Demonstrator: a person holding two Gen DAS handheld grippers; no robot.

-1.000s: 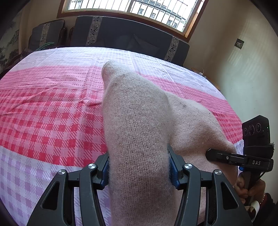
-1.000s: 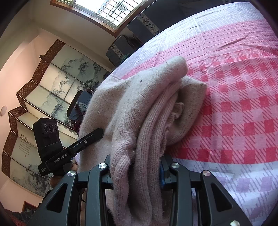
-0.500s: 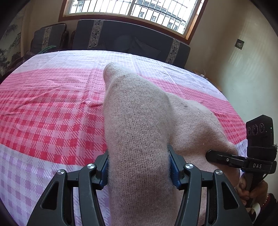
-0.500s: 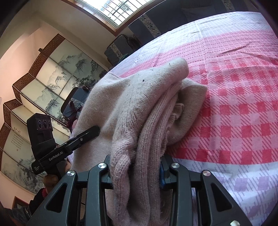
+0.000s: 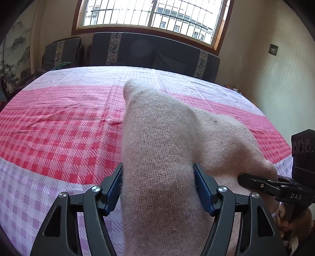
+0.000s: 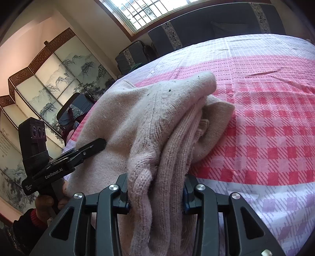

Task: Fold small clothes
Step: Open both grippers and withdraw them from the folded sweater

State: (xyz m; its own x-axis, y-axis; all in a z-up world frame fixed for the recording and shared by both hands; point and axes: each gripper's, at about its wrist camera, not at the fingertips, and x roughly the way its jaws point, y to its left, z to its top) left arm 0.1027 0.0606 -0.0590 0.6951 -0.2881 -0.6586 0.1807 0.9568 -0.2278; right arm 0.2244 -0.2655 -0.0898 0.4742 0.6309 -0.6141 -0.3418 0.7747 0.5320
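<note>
Both wrist views are tipping upward, bringing more window [image 5: 149, 17] and sofa [image 5: 153, 53] into sight, while the grips are staying unchanged. Left claw [image 5: 158, 187] is clamping a fold of the pink knitted sweater [image 5: 161, 141]; right claw [image 6: 156, 194] is clamping its bunched edge. Sweater is lying over the pink checked bedspread [image 5: 59, 128], its long axis stretching away from both claws toward the sofa

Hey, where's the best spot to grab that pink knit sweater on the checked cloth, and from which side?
Probably the near folded edge of the pink knit sweater, approached from the near side: there the layers stack into thick rolls. The right gripper and left gripper both clamp it there.
</note>
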